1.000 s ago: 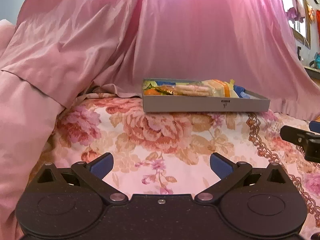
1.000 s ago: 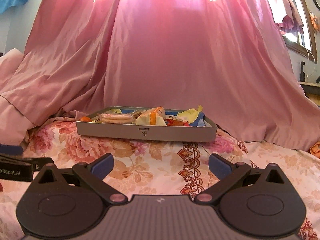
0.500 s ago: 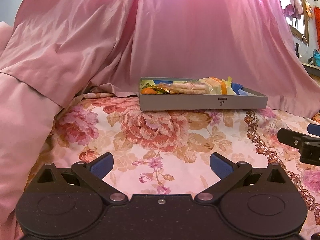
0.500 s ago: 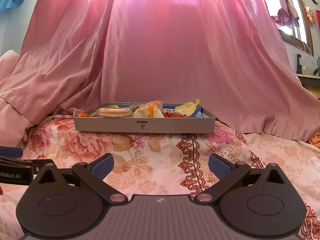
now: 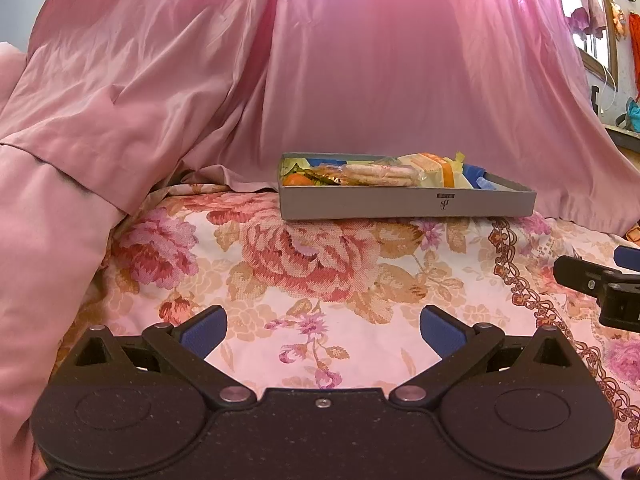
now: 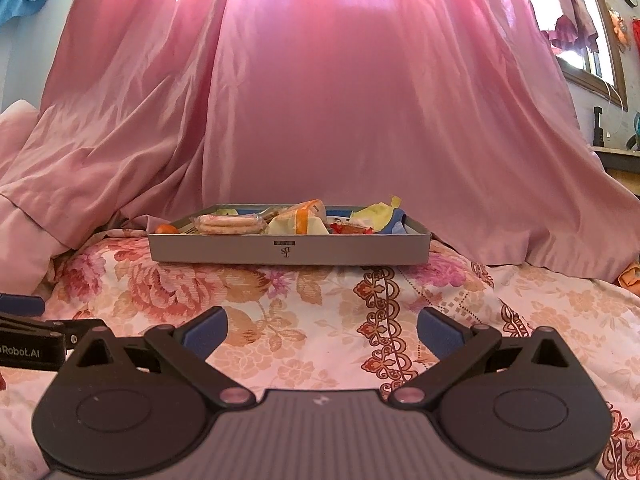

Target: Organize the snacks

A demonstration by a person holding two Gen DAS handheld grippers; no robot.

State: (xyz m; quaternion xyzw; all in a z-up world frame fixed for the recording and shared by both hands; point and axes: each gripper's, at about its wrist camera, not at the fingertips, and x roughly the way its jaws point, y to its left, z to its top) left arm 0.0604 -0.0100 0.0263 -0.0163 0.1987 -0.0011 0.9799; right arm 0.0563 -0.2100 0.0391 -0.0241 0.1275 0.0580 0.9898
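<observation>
Left wrist view: the left gripper (image 5: 322, 330) is filling the bottom of the frame, its two blue-padded fingers (image 5: 202, 328) standing wide apart and gripping nothing. It is hovering over one floral bedspread (image 5: 312, 264) that is covering the lower half of the frame. One shallow grey tray (image 5: 404, 204) is sitting on the bedspread at centre right, well beyond the fingertips. The snacks are lying inside it: one clear pack of round biscuits (image 5: 378, 174) in the middle, one orange item (image 5: 296, 179) at the tray's left end, one pale wrapper with an orange stripe (image 5: 434, 166) to the right, and blue packaging (image 5: 478, 171) near the right end. The exact snack count is impossible to tell from this low angle. One pink curtain (image 5: 360, 64) is hanging behind the tray. Part of the right gripper (image 5: 600, 284) is poking in at the right edge.

Right wrist view: the right gripper (image 6: 320, 330) is occupying the bottom, its two fingers likewise spread wide and holding nothing. The same tray (image 6: 288, 246) is sitting at the frame's centre, with the biscuit pack (image 6: 230, 224) toward the left, the striped wrapper (image 6: 298, 220) in the middle, one yellow wrapper (image 6: 378, 212) and small red packets (image 6: 350, 230) to the right. The left gripper (image 6: 28, 332) is showing at the lower left edge.
</observation>
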